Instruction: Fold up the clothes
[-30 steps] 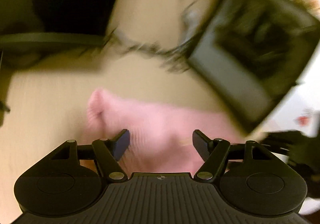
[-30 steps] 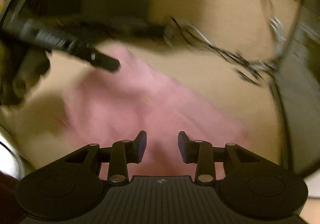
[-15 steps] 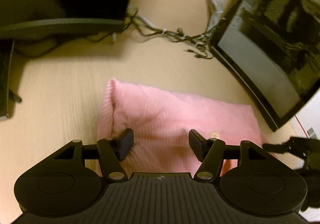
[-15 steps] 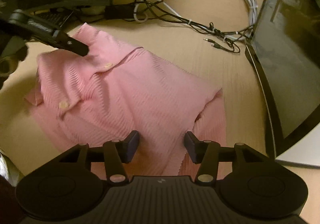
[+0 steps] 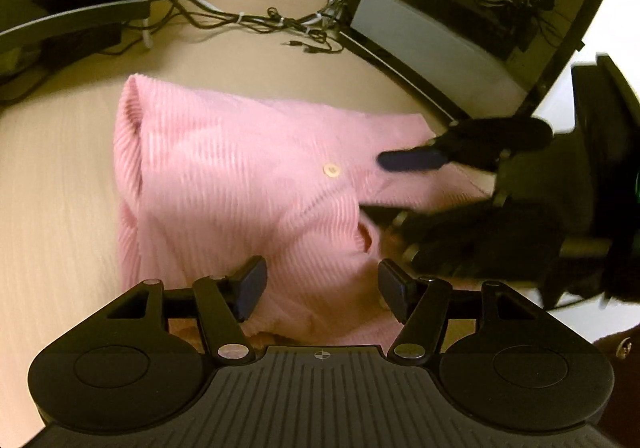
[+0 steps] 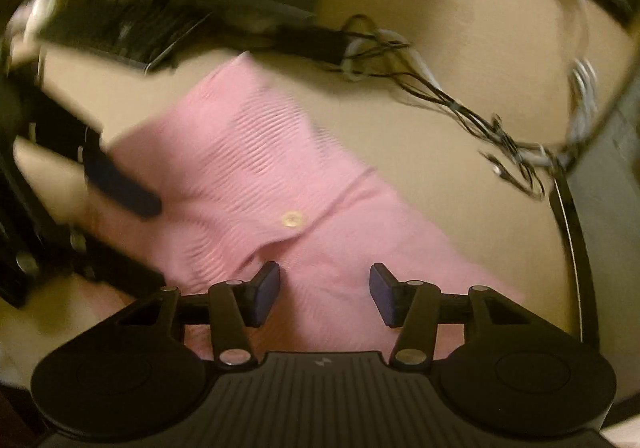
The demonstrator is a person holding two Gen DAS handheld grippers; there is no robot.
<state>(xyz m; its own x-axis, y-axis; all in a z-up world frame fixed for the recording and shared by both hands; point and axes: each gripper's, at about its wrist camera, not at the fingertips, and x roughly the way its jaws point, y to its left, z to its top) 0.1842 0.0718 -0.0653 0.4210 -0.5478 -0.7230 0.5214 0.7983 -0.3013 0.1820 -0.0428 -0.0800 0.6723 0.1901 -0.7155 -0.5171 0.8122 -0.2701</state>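
The pink ribbed cardigan (image 5: pixel 240 184) is now seen lower on the desk (image 5: pixel 52 176); the left tongs (image 5: pixel 322 290) and right tongs (image 6: pixel 324 294), just widened, are held released over it

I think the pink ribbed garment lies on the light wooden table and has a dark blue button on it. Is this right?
Not quite. The button is pale cream, not dark blue; the left wrist view shows it clearly. The rest holds: the pink ribbed garment lies on the light wooden table.
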